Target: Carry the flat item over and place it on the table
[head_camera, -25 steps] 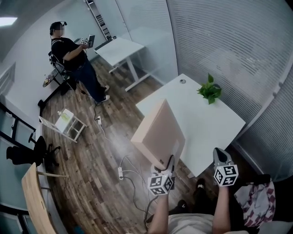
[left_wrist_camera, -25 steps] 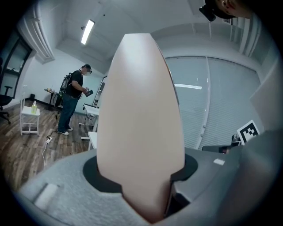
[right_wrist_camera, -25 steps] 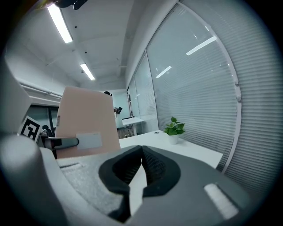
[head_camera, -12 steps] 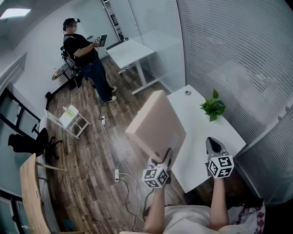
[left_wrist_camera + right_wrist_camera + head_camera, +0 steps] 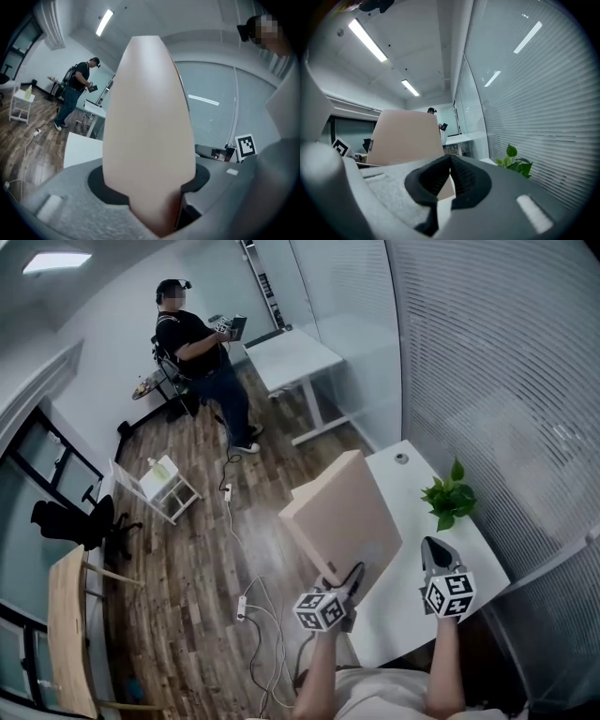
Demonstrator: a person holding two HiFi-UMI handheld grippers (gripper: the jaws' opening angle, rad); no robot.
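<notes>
well, the left gripper [image 5: 351, 577] is clamped on the near edge of the board [image 5: 342, 517], which stands tilted up and ahead of it, over the near side of the table [image 5: 398, 610]. the right gripper [image 5: 433, 549], just to its right, has its jaws together on nothing.

the likely trouble is the one-edge grip: the whole broad board hangs off a single pair of pads, so it could twist or slide out as it is laid flat. the plant [image 5: 450, 502] stands ahead and to the right of the left gripper, and a swinging far corner might knock it. cables [image 5: 253, 601] on the floor to the left could catch a foot.

the only container i can make out is a small white rack [image 5: 159, 488], far off to the left, with a pale green thing on top; its pot, if the plant has one, is hidden by leaves.
</notes>
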